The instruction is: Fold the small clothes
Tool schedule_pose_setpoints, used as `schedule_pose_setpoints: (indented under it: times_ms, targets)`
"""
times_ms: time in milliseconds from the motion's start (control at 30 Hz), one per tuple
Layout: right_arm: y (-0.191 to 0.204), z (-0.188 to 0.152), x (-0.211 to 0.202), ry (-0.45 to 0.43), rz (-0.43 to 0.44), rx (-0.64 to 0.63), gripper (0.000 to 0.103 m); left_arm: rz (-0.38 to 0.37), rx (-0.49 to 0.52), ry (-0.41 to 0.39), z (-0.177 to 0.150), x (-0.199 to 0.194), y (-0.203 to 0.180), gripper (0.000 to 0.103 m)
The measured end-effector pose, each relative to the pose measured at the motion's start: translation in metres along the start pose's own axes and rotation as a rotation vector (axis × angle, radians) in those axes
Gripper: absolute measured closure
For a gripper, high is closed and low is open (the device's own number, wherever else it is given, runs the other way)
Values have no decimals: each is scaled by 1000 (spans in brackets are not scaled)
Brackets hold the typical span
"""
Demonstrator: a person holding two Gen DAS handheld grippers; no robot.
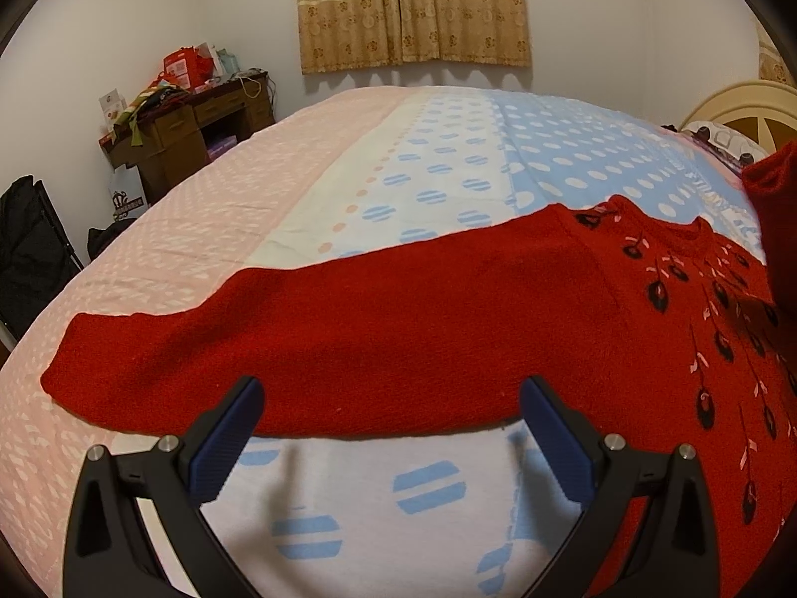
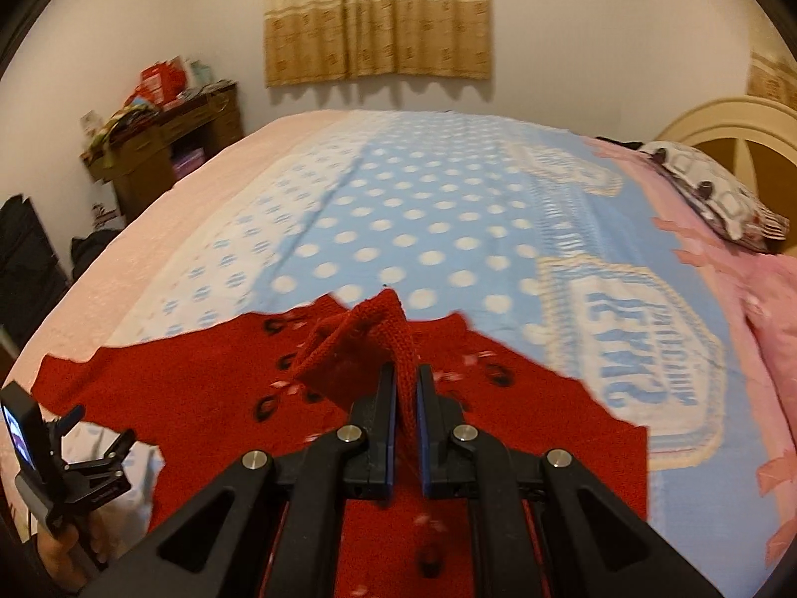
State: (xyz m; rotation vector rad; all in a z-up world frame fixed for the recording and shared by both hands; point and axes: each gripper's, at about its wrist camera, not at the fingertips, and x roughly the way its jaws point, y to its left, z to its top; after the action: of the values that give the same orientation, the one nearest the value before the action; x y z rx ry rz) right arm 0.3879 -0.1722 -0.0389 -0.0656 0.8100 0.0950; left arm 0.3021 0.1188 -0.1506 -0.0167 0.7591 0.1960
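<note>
Red knit sweater (image 1: 398, 329) lies flat on the bed (image 1: 423, 159), one sleeve (image 1: 164, 364) stretched out. Right gripper (image 2: 407, 388) is clenched on the other sleeve's cuff (image 2: 393, 329), lifted above the sweater's chest. Left gripper (image 1: 391, 398), jaws spread and empty, waits just beside the outstretched sleeve, likely next to fold inward.

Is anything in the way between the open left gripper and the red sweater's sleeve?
Nothing visible is. The left gripper hangs open right at the near edge of the flat sleeve of the red sweater, with only bare bedspread below its fingers.
</note>
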Motion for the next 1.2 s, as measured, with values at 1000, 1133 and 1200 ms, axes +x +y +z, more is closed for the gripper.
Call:
schedule_pose_setpoints:
  times_ms: [1000,1133,1200]
  targets:
    - [-5,-141,-57,38,-19,-173,11,-264,288,39,39,-55,-117,5]
    - [-6,-159,-67,-3,-53,-203,11,-280,319,88,40,-37,-153,17]
    - [-6,-167,-71,-25,-71,-220,11,-306,300,145,39,-23,-165,31]
